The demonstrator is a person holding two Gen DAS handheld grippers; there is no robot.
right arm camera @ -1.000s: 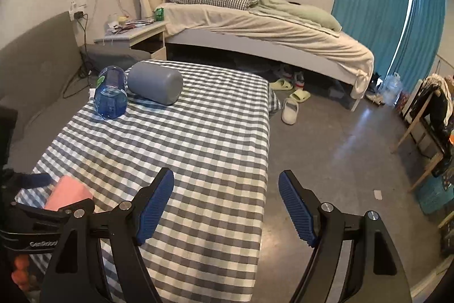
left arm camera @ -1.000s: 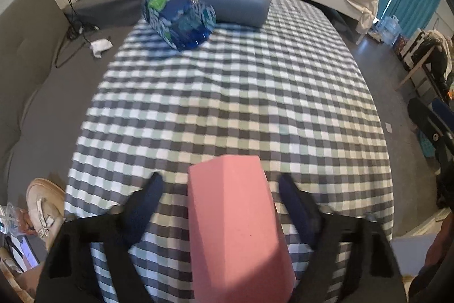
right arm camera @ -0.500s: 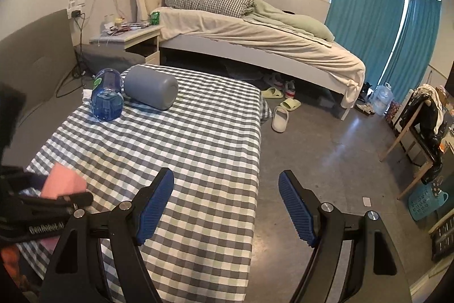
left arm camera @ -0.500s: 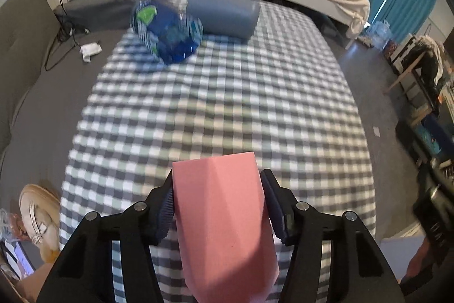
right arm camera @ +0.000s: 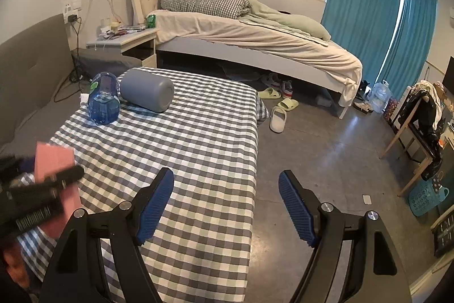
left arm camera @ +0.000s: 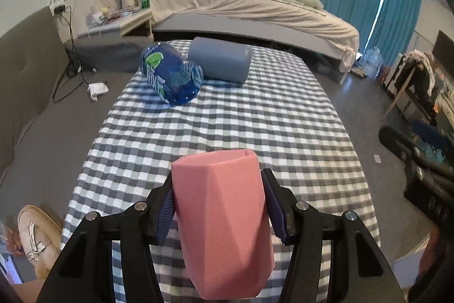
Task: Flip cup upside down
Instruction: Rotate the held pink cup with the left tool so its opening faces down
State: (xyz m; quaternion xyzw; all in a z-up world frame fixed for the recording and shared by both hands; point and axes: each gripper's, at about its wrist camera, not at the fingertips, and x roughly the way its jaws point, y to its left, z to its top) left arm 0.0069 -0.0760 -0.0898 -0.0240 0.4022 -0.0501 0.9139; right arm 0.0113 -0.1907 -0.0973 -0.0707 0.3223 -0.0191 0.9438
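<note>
A pink faceted cup (left arm camera: pixel 224 220) is clamped between the blue pads of my left gripper (left arm camera: pixel 218 183), which is shut on its sides. The cup is held above the near end of the checked tablecloth (left arm camera: pixel 255 115), its far end pointing away from the camera. In the right wrist view the cup (right arm camera: pixel 56 161) shows at the far left, partly behind the blurred left gripper. My right gripper (right arm camera: pixel 225 189) is open and empty, over the table's right edge and the floor.
A blue water bottle (left arm camera: pixel 170 75) lies on its side at the far end of the table beside a grey cylinder (left arm camera: pixel 221 63). A grey sofa (left arm camera: pixel 28 110) runs along the left. A bed (right arm camera: pixel 255 39), slippers (right arm camera: pixel 278 118) and a chair (right arm camera: pixel 420 121) stand beyond.
My left gripper closed on the pink cup and lifted it, tilting up so the room beyond shows. My right gripper stayed open and drifted a little.
</note>
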